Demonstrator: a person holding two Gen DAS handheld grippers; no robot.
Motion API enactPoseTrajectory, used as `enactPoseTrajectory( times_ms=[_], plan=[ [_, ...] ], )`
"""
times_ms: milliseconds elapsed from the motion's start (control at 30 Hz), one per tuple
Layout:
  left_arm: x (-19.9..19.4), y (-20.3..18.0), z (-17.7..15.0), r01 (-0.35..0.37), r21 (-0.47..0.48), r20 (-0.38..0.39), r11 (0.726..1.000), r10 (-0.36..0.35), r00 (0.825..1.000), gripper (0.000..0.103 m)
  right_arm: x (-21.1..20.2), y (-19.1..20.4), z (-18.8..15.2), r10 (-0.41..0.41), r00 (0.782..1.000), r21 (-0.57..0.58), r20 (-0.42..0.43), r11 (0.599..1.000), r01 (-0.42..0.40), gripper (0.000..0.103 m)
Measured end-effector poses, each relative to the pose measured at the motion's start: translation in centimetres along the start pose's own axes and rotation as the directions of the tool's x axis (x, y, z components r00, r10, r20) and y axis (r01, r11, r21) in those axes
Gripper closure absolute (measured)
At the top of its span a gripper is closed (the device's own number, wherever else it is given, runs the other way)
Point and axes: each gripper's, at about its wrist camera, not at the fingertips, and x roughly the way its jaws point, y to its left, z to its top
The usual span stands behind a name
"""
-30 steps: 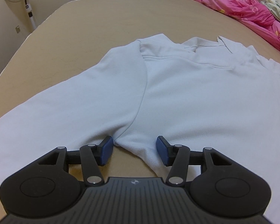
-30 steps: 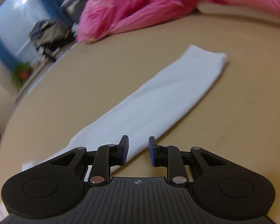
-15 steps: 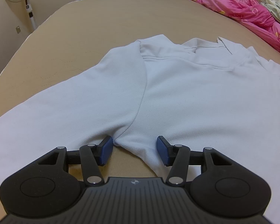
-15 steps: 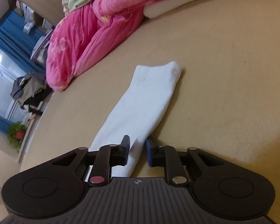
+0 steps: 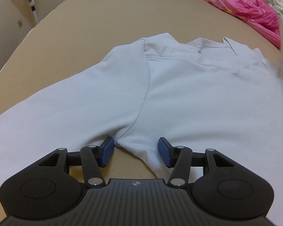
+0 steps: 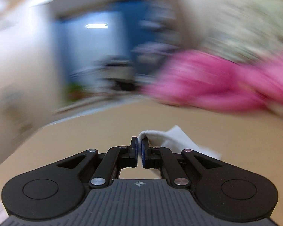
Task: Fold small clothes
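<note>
Fabric fills the middle of the tan bed (image 5: 107, 18): a white collared long-sleeved shirt (image 5: 188, 94) lies flat, and the left gripper (image 5: 135, 148) rests at its armpit, blue pads spread wide, holding nothing. The right gripper (image 6: 139, 146) is pinched tight on a white sleeve end (image 6: 177, 139), lifted above the bed near the crumpled pink quilt (image 6: 226, 82), its view motion-blurred.

A white shirt (image 5: 179, 98) lay spread across the tan bed (image 5: 103, 18). At lower center, the left gripper (image 5: 135, 149) stood open astride its underarm fold.
</note>
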Motion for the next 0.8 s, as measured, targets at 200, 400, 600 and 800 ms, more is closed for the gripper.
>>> enactPoseTrajectory(
  times_ms=[200,400,600,800],
  plan=[
    [-1.5,1.3,0.4,0.029,-0.083,0.003,0.996,-0.029,1.000,0.045,1.8,16.4,-9.9,0.391,0.784,-0.006,-0.482,0.894,-0.449,0.093],
    [-4.6,2.5,1.3,0.180,-0.214,0.166,0.960,-0.146,0.975,0.056,-2.6,14.0,-10.8,0.293,0.749,-0.144,-0.594,0.877,-0.458,0.086],
    [-3.3,-0.4,2.2,0.330,-0.237,0.226,0.914,-0.278,0.933,0.062,-7.3,6.7,-8.3,0.168,0.799,-0.194,-0.577,0.922,-0.334,0.076],
    [0.1,-1.8,3.1,0.343,-0.361,0.253,0.867,-0.263,0.931,0.064,-6.2,3.1,-9.4,-0.045,0.868,-0.264,-0.494,0.959,-0.101,0.074]
  ],
)
